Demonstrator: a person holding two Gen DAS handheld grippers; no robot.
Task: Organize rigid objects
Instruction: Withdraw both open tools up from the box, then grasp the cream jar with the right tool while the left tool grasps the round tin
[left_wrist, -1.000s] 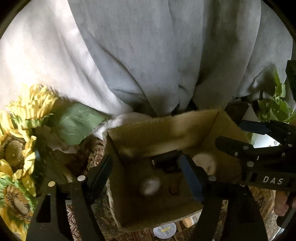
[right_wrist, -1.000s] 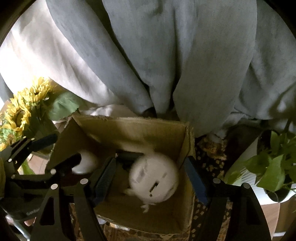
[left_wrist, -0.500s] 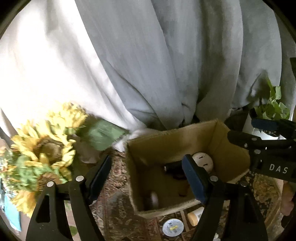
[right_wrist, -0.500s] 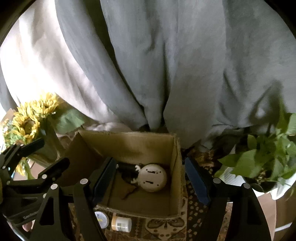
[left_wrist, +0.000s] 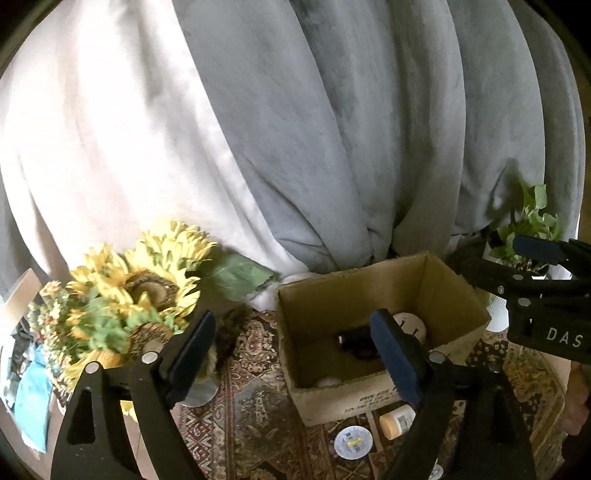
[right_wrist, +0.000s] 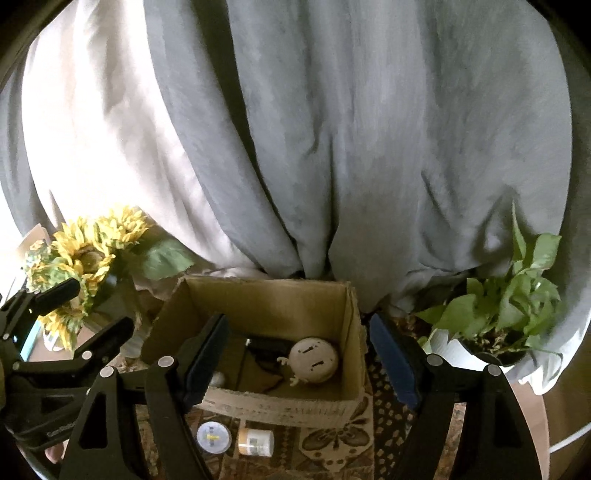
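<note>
An open cardboard box (right_wrist: 269, 306) (left_wrist: 373, 284) stands on a patterned rug. Inside lie a round white gadget with little feet (right_wrist: 313, 361) (left_wrist: 408, 322), a black object (right_wrist: 266, 347) (left_wrist: 356, 339) and a small white thing (left_wrist: 328, 381). My right gripper (right_wrist: 299, 360) is open and empty, held above the box. My left gripper (left_wrist: 293, 356) is open and empty, above the box's left edge. A white lid (right_wrist: 213, 436) (left_wrist: 352, 442) and a small cream jar (right_wrist: 256, 441) (left_wrist: 397, 421) lie on the rug in front of the box.
Grey and white curtains hang behind. A bunch of artificial sunflowers (left_wrist: 129, 291) (right_wrist: 81, 258) stands left of the box. A green potted plant in a white pot (right_wrist: 495, 314) (left_wrist: 524, 229) stands on the right.
The round white gadget has dropped from between my right fingers into the box. Both grippers have risen and pulled back, so the box looks smaller and the lid and jar show.
</note>
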